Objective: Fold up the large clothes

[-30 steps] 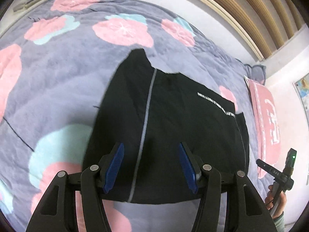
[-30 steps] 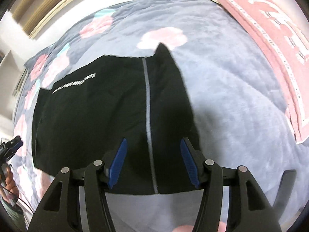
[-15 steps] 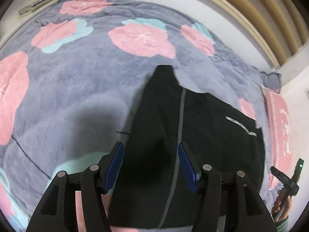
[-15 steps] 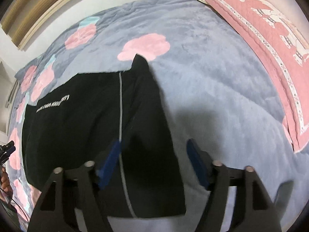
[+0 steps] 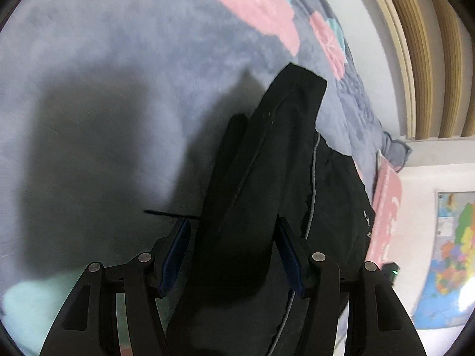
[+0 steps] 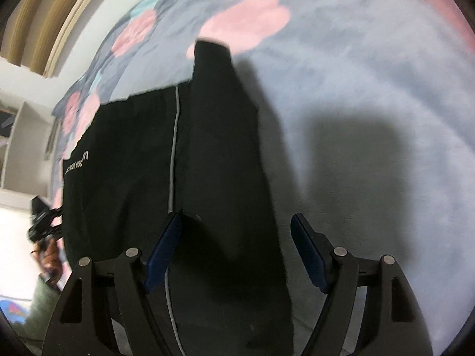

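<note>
Left wrist view shows the left gripper (image 5: 233,253) low over a black garment with a thin grey piping line (image 5: 311,184), which lies on a grey-blue plush bed cover with pink and mint flowers (image 5: 118,89). Its two blue-padded fingers (image 5: 178,252) stand apart, and a raised black fold of the garment runs between them. Whether the pads press on this fold I cannot tell, because the cloth fills the gap and its dark edges merge with the fingers. The long sleeve-like part of the garment reaches away toward the top of the picture and ends in a squared tip. At the right edge are a pink patterned cloth (image 5: 386,204), a wall of wooden slats (image 5: 430,59) and a colourful map on the wall (image 5: 454,252).

From the right wrist view, the right gripper (image 6: 234,250) also hangs low over the same garment (image 6: 124,178). Its jaws have just been opening and now stand wide apart. The black fold lies between them, close against the left blue pad (image 6: 163,250), while the right pad is clear of the cloth, with grey-blue cover (image 6: 371,74) showing beside it (so nothing is clamped here). White lettering is printed on the flat part of the garment, too blurred to read. At the far left, the person's hand (image 6: 49,255) holds the handle of the other tool.
</note>
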Tool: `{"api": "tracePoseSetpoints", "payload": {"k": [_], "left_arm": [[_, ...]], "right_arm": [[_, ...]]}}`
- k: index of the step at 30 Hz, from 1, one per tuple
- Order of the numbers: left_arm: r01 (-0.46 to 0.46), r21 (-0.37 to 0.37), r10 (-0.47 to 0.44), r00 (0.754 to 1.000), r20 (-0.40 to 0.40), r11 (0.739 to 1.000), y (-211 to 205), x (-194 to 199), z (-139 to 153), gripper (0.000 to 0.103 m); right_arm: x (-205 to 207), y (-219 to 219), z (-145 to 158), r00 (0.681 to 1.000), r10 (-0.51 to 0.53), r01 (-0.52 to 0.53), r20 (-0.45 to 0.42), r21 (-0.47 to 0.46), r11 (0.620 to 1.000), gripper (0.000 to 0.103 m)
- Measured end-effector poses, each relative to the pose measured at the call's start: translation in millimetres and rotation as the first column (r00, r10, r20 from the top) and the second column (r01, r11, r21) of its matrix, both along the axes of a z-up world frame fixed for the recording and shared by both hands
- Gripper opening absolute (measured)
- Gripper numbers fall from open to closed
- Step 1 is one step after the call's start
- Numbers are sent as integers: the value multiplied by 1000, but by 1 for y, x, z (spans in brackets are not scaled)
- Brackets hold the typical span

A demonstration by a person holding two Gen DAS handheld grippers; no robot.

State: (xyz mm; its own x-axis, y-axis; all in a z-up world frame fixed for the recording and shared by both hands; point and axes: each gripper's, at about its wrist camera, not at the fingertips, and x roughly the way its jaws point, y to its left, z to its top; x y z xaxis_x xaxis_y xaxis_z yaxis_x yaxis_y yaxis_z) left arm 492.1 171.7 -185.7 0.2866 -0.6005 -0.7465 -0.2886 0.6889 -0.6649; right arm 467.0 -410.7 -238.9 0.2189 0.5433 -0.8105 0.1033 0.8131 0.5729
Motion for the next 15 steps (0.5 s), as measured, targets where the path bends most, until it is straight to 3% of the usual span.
{"api": "tracePoseSetpoints", "payload": {"k": [7,8,9,10,13,15], "left_arm": [[35,-64,-36,999,-14,997,-20,15,-19,67],[39,-62,-39,999,-5,997,-22,16,-20,64],[54,-61,-53,998,16,997,-25,15,-16,47],[76,-62,-73,996,49,995,-28,13,-10,37],[106,-79,-98,990,97,991,-30,2,3,32],[97,-109,-89,993,78,989,-29,1,-1,35]], "right_arm": [[23,-3,-36,997,-54,65,-64,191,979,78],[23,0,-37,997,-41,52,-59,209,977,65],[23,3,-36,999,-23,33,-48,229,973,57],[21,5,-32,999,-7,15,-34,240,971,55],[18,8,-24,999,36,-33,-8,227,973,54],[18,10,-28,998,54,-48,-22,228,973,61]]}}
